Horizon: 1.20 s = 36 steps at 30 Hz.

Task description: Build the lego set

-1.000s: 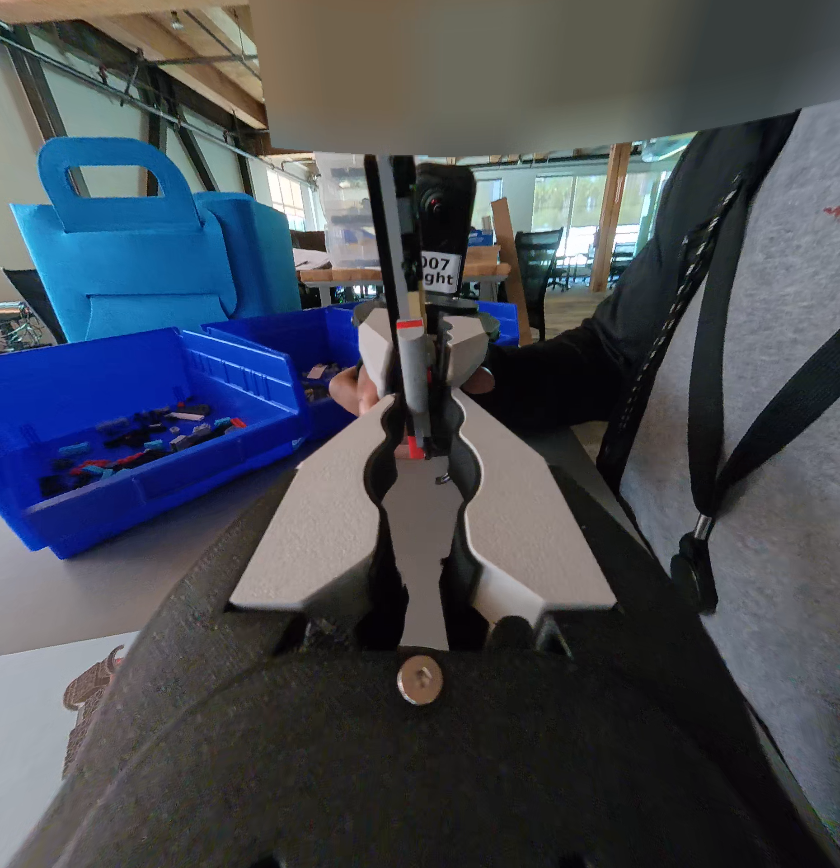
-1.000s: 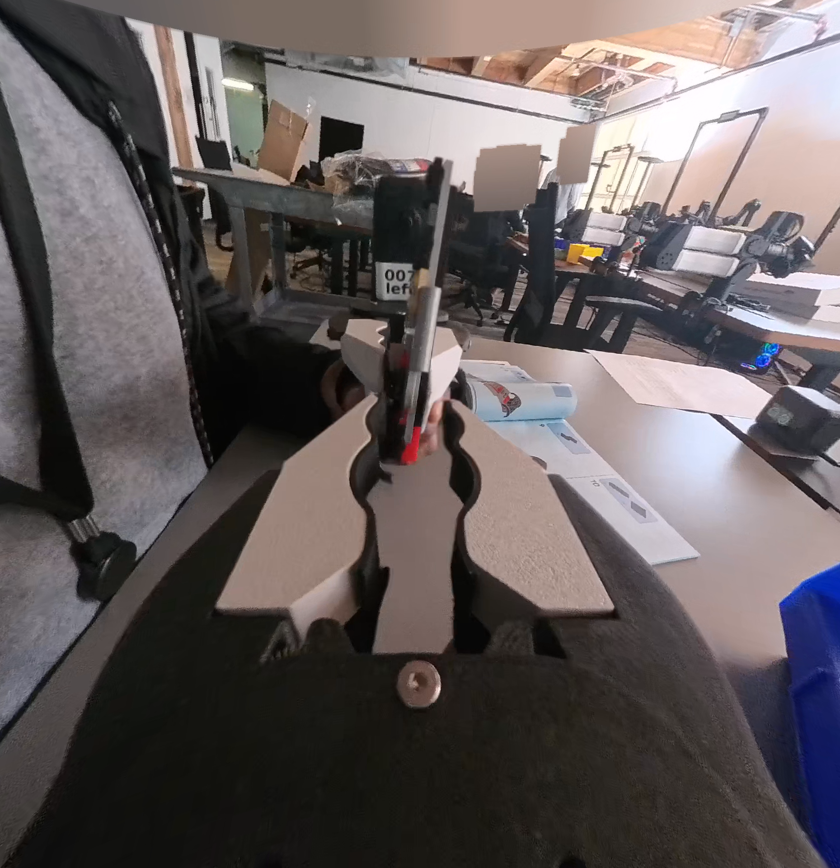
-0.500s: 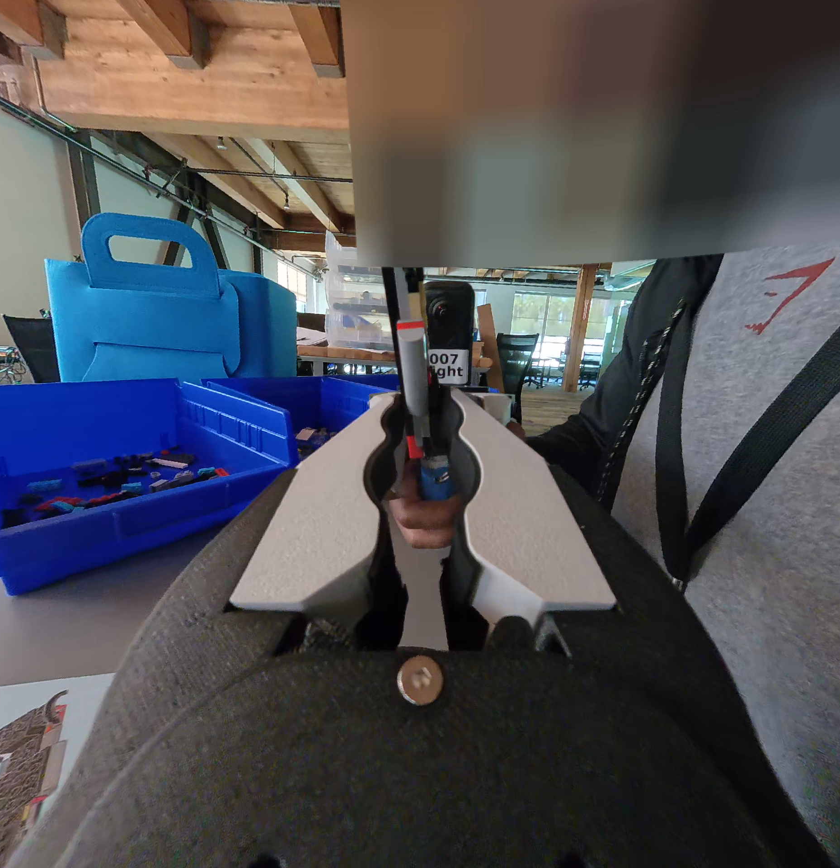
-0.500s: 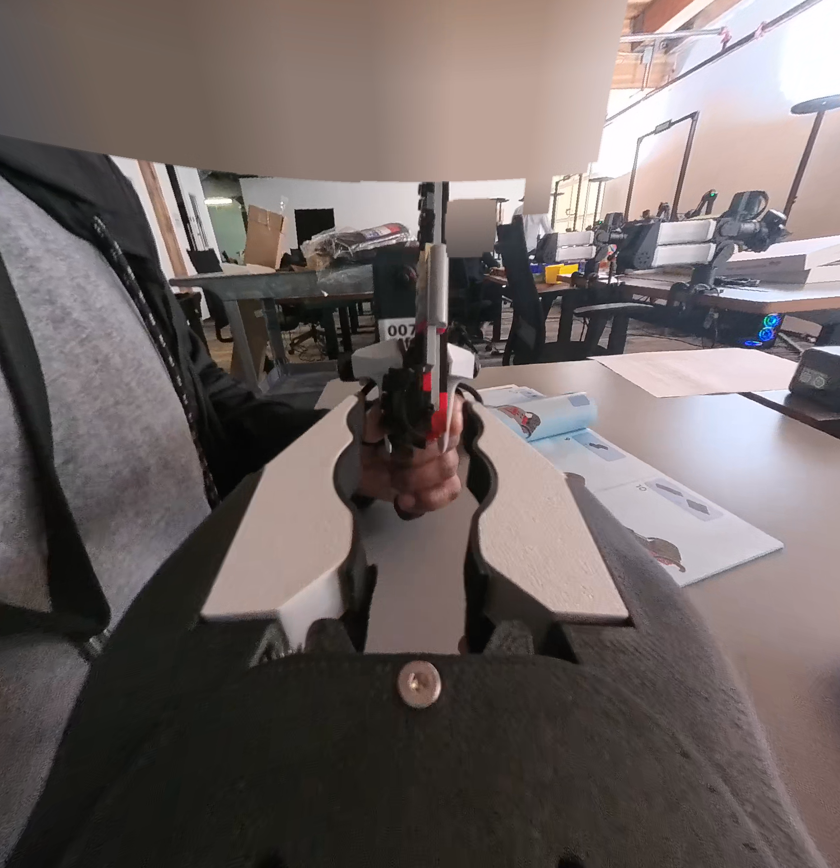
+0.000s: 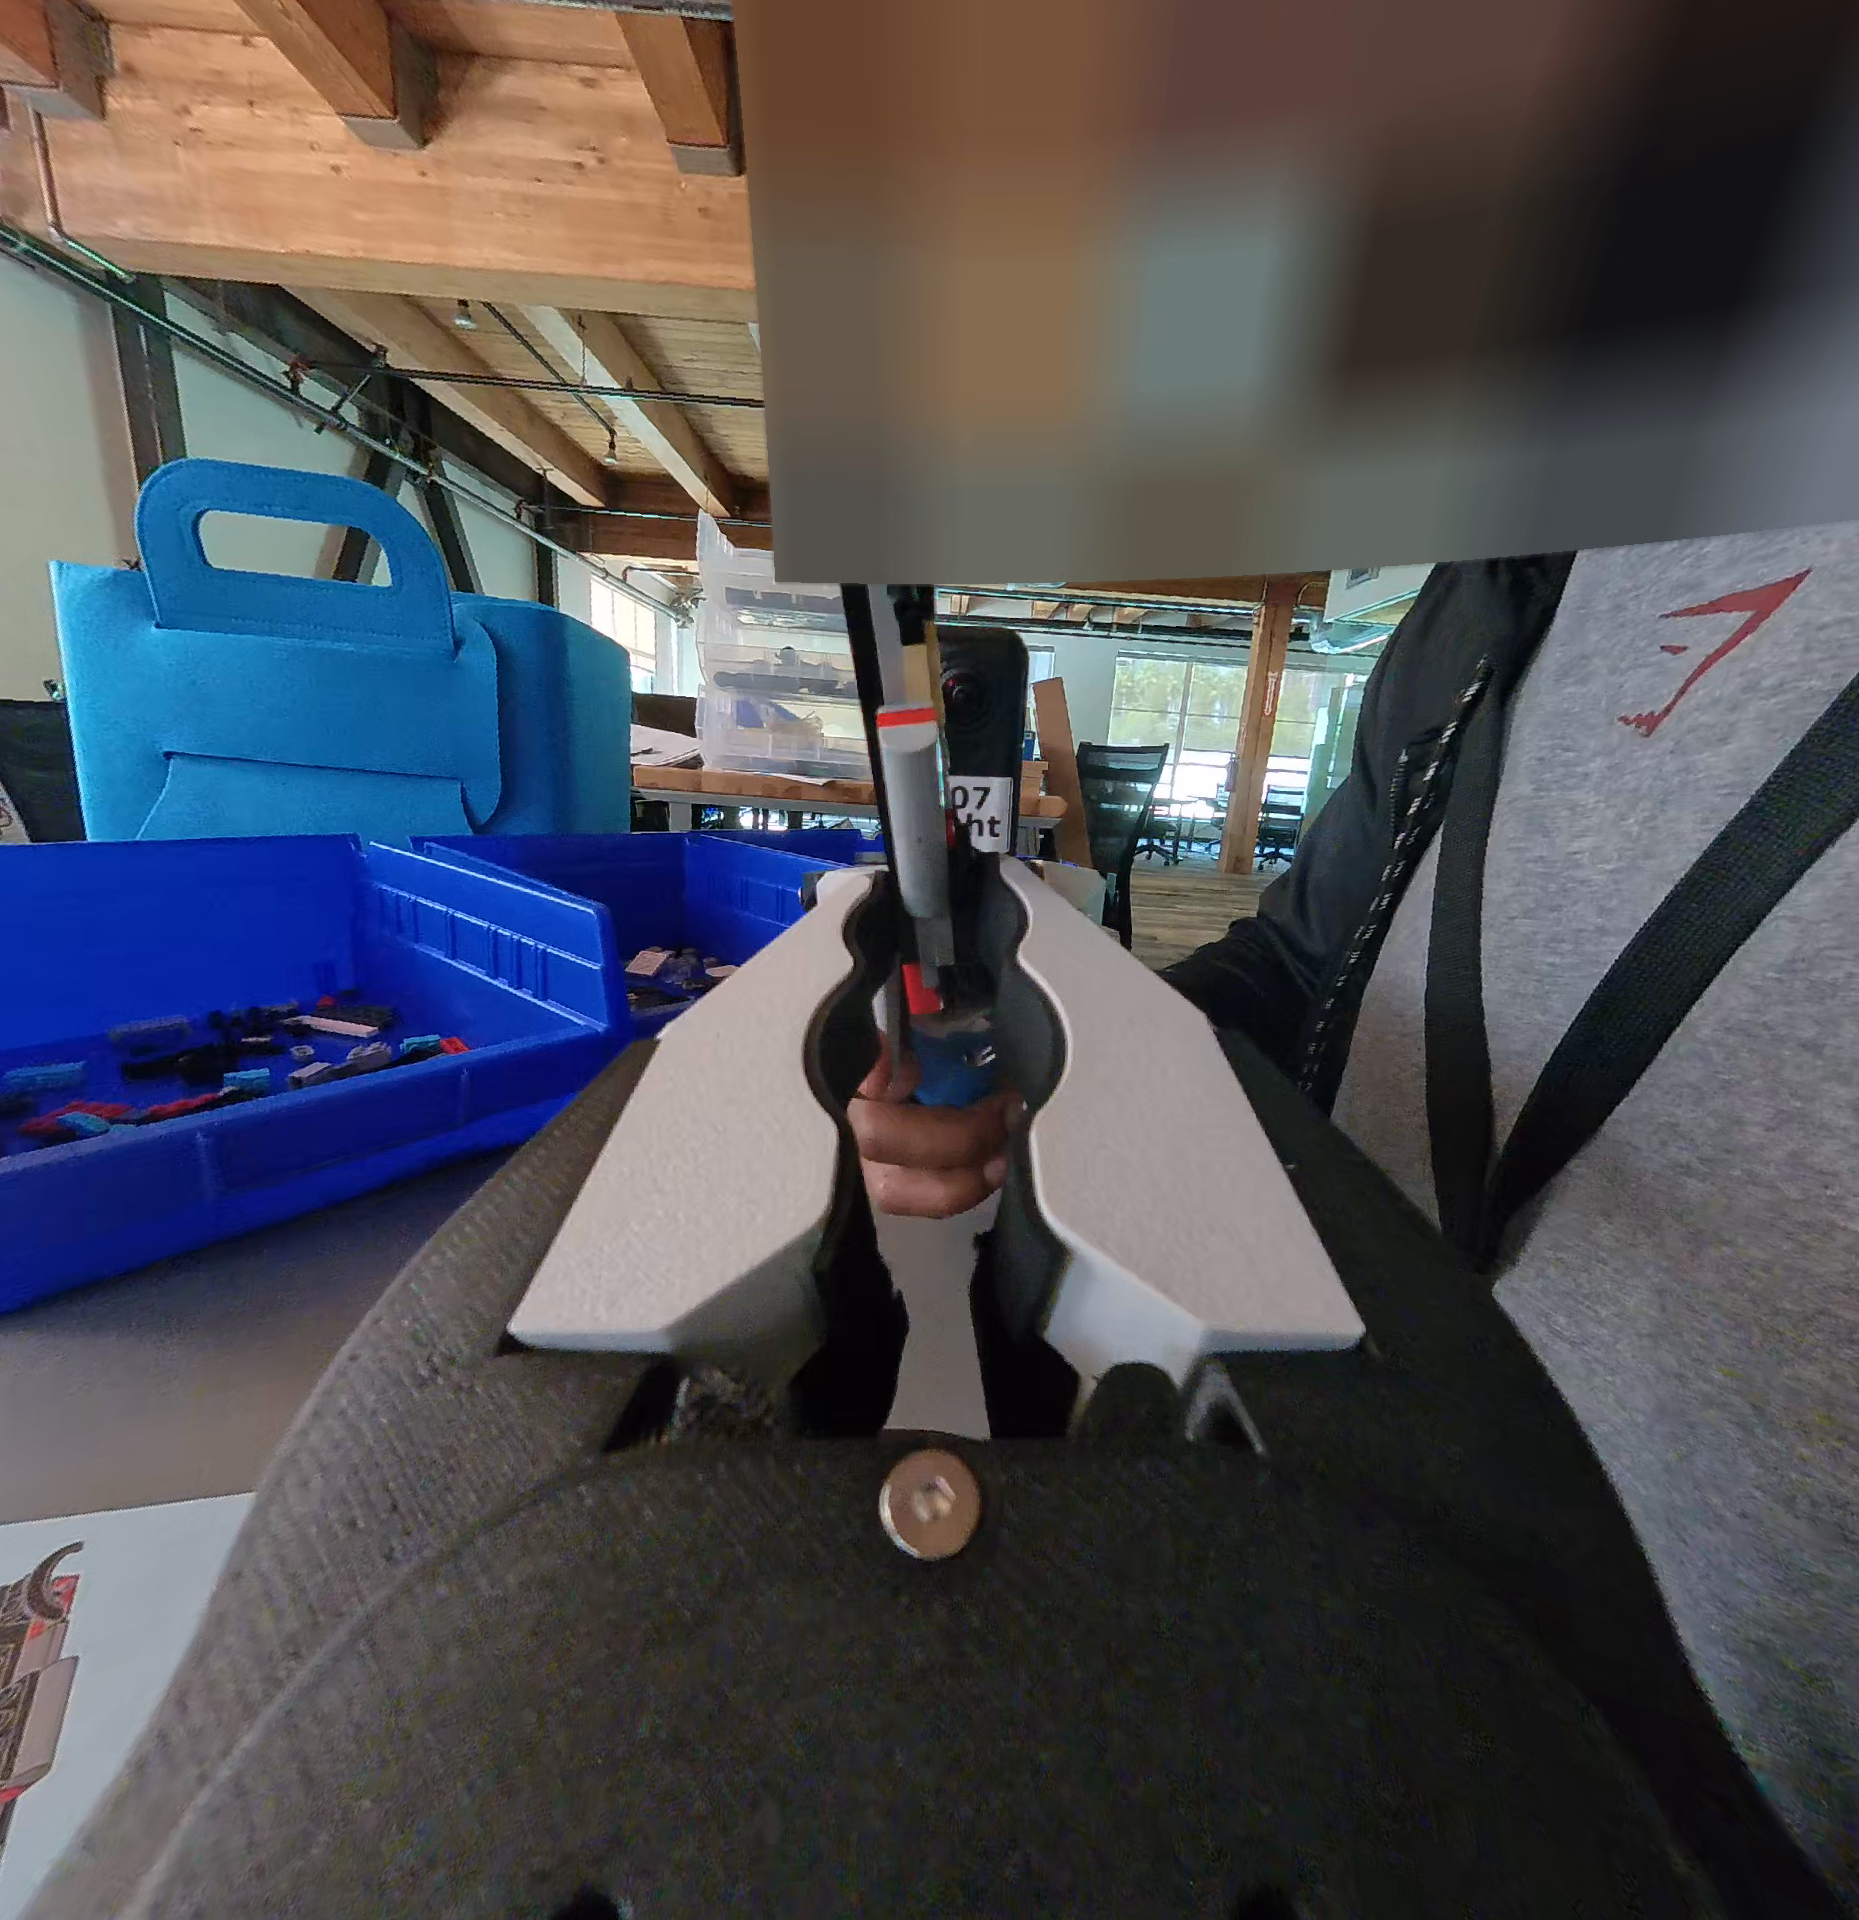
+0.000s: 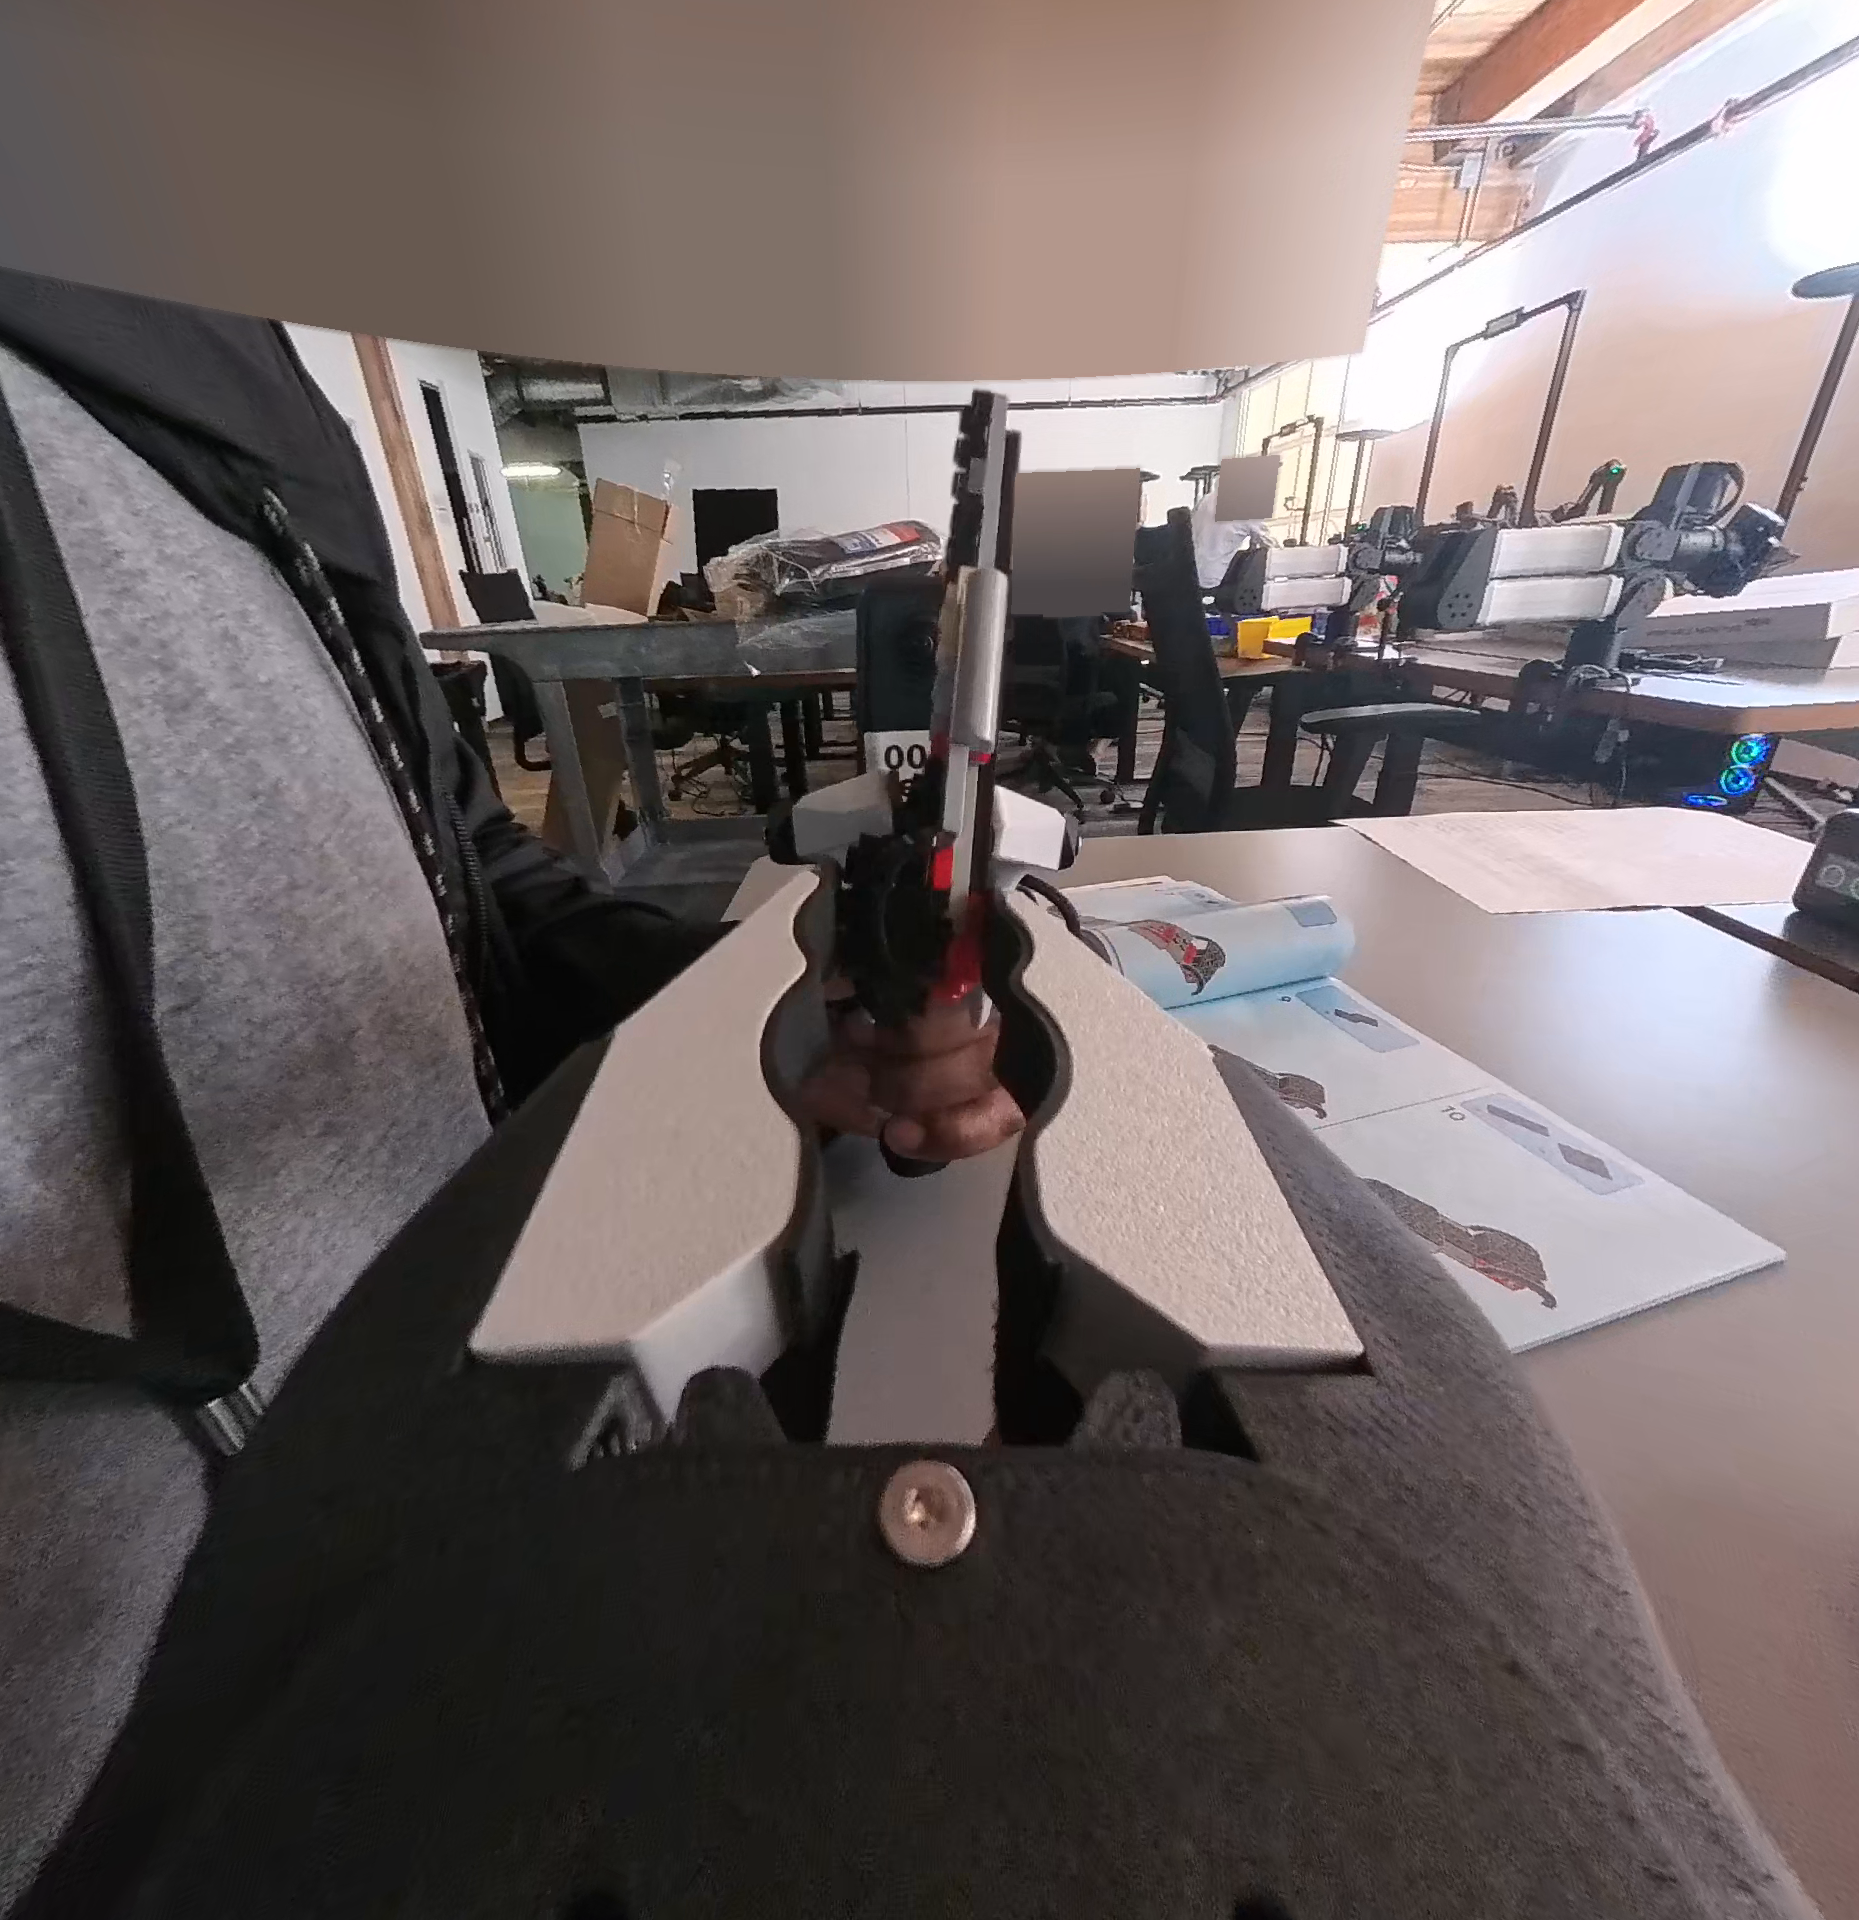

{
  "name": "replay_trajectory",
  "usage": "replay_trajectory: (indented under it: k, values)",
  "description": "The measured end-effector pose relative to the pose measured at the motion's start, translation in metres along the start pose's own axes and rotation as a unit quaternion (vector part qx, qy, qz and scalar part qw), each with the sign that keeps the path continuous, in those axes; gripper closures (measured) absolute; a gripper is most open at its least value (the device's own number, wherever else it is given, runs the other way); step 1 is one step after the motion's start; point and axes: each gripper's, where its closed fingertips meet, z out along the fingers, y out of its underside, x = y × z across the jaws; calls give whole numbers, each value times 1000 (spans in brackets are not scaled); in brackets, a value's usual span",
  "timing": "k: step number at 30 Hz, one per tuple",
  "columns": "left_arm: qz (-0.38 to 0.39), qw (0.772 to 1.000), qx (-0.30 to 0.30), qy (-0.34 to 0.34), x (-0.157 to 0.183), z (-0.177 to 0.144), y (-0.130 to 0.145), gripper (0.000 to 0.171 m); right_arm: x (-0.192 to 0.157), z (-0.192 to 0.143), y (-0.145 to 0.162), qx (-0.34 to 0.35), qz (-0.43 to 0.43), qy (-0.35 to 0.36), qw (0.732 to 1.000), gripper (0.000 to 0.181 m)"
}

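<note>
A tall, thin lego assembly [image 5: 909,790] of grey, black and red parts stands upright and edge-on between my two grippers, which face each other. My left gripper [image 5: 940,883] is shut on its lower part. In the right wrist view the assembly [image 6: 977,665] carries a black gear [image 6: 883,935] near its base, and my right gripper [image 6: 917,894] is closed around that end. The left gripper's white fingers [image 6: 1034,831] show just behind the assembly. A hand [image 5: 925,1153] shows below it.
A blue bin [image 5: 229,1143] with several loose pieces and a second bin [image 5: 696,883] stand at the left, with a blue felt bag [image 5: 312,675] behind. An open instruction booklet [image 6: 1424,1143] lies at the right. The person's grey sweater [image 5: 1683,1039] is close by. My left and right fingertips are right by each other.
Both grippers have risen and tilted up with the assembly. The right gripper's jaws stand wider than a second ago, now with the black gear between them.
</note>
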Motion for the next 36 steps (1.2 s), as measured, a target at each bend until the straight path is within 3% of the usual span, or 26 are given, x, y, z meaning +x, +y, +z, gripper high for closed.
replay_trajectory:
  k: [16, 24, 29, 34, 36]
  values:
    - [-66, 998, 9, -5, -7, 3, 3, 157, 8, 2, 6, -16, 13, 20, 1000, 151]
    - [-103, 991, 77, -24, -18, -7, -11, 157, 13, 6, 5, 11, 66, 56, 996, 139]
    - [-114, 990, 83, -18, -16, -5, -11, 156, 14, 9, 0, 38, 82, 66, 994, 151]
    - [-138, 988, 73, -19, -17, -3, -7, 156, 16, 6, 1, 43, 80, 72, 993, 151]
    - [-150, 986, 69, -12, -16, -3, -6, 146, 18, 4, 3, 40, 79, 79, 993, 151]
